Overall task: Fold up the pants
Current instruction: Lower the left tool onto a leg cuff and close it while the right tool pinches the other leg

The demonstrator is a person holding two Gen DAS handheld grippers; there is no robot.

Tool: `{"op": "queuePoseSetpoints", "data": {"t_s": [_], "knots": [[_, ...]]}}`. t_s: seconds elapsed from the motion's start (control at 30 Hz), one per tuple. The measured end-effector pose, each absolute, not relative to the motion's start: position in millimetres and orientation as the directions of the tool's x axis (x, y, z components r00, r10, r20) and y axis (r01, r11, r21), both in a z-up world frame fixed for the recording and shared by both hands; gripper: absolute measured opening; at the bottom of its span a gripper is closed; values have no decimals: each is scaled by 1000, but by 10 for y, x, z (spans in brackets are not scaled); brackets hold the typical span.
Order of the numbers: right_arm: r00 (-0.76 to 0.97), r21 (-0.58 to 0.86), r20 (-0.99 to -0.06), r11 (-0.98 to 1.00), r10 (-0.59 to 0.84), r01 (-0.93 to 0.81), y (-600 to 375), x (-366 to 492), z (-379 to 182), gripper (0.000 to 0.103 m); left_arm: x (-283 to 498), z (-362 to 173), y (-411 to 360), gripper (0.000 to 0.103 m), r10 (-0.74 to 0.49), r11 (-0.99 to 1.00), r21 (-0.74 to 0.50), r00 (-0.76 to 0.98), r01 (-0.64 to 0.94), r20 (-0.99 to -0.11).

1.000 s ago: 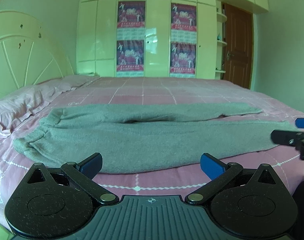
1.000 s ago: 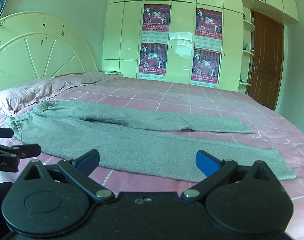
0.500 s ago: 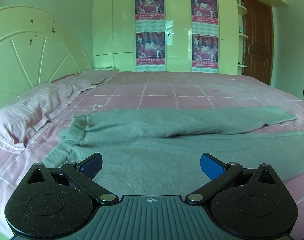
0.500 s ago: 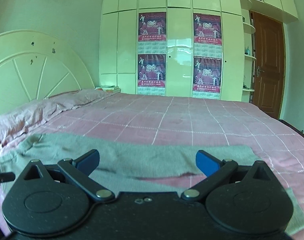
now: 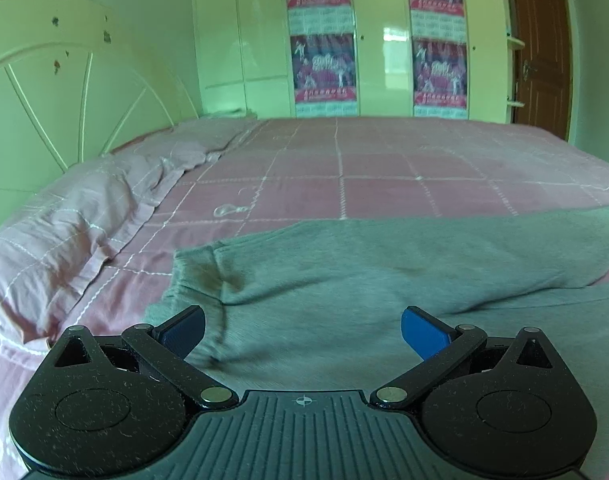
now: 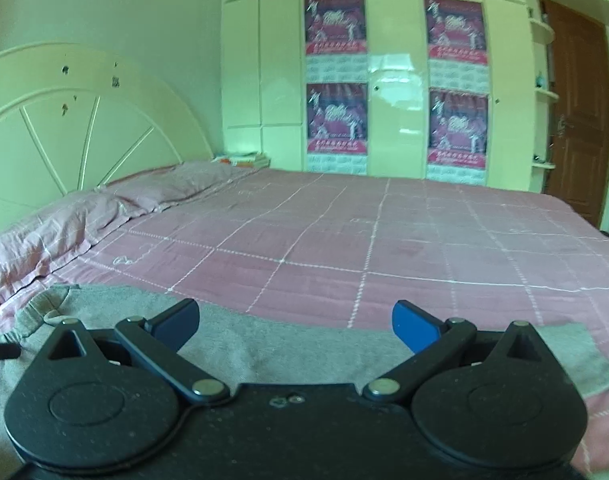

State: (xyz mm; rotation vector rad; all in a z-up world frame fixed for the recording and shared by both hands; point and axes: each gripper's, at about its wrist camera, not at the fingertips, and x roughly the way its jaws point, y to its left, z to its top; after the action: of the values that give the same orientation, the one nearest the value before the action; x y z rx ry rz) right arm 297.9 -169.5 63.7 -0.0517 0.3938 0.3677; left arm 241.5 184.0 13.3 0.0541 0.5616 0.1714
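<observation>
The grey fleece pants (image 5: pixel 384 264) lie flat on the pink checked bedspread (image 5: pixel 376 168), unfolded. The left gripper (image 5: pixel 302 328) and right gripper (image 6: pixel 295 322) hover spread wide, empty (no fold looks begun).

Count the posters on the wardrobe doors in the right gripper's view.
4: top left, bottom left, top right, bottom right. All sit on the wardrobe behind the bed; none looks hidden.

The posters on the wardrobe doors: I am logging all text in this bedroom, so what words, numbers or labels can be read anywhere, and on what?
Posters on the wardrobe: large script and a line of characters, too blurred to read.
Calendar grids beneath the posters: too small to read.
Hand-held gripper bodies, pants, bedsheet: no legible text.
</observation>
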Motion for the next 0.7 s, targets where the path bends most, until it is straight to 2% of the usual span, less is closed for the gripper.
{"op": "queuePoseSetpoints", "data": {"t_s": [0.1,0.23,0.37,0.43,0.57,0.7], "knots": [[826,51,-406,912,391,-406,-1540,3299,623,97,2741,106,2192,103,219,976,134,803,-173,-554],[792,22,-441,888,421,-460,-1302,3635,530,86,3141,99,2739,103,266,963,117,797,-242,-542],[764,8,-477,871,435,-491,-1139,3904,390,76,3595,-94,3256,101,235,964,41,766,-263,-599],[759,-6,-493,870,426,-493,-1102,4034,307,73,3826,-209,3369,92,211,971,50,745,-234,-633],[724,-30,-555,860,409,-509,-1078,4361,117,57,4268,-410,3400,92,134,991,84,706,-105,-696],[664,-67,-625,819,410,-570,-1013,4649,-42,49,4470,-584,3329,92,60,998,66,684,-18,-727]]}}
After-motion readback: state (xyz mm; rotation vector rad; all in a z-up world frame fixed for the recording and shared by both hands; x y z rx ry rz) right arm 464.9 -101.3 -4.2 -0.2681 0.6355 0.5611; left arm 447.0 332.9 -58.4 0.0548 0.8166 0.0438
